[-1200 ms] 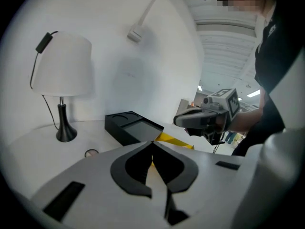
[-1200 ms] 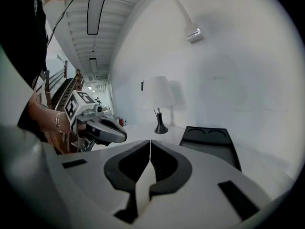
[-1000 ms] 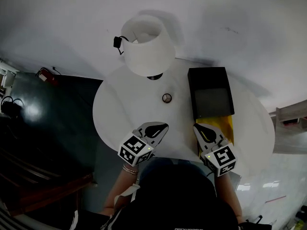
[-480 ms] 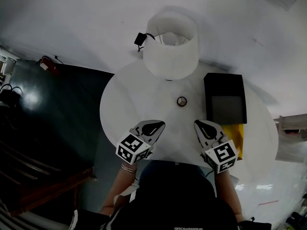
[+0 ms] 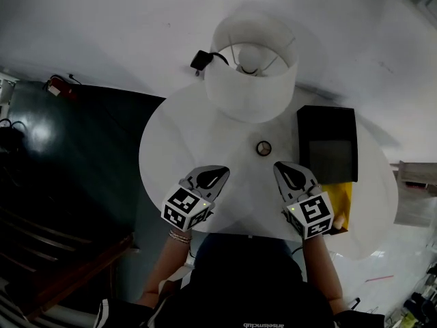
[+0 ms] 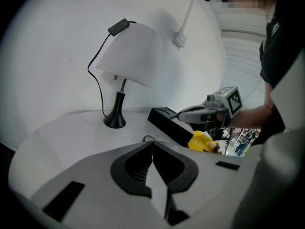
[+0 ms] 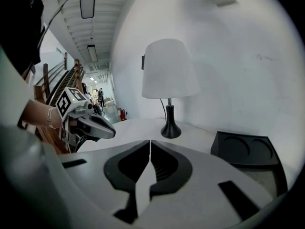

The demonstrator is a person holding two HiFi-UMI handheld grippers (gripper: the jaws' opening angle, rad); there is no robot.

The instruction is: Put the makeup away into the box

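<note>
The white desk (image 5: 171, 149) has a black box (image 5: 328, 145) lying open by its right edge, ready for the round makeup (image 5: 263, 148); the left tongs (image 5: 222, 172) and right tongs (image 5: 280, 167) are closed, empty.

A home-like corner staged inside a larger, institutional-looking building. A round white worktop (image 5: 171, 162) stands against a plain white wall (image 5: 102, 33) and carries a white-shaded table lamp on a black stem (image 5: 251, 67). To the left are a dark glossy floor (image 5: 89, 156), what looks like a red fire extinguisher (image 5: 56, 85), wooden stair rails (image 7: 75, 73) and a long corridor (image 7: 102, 97) with ceiling strip lights (image 7: 92, 53).
</note>
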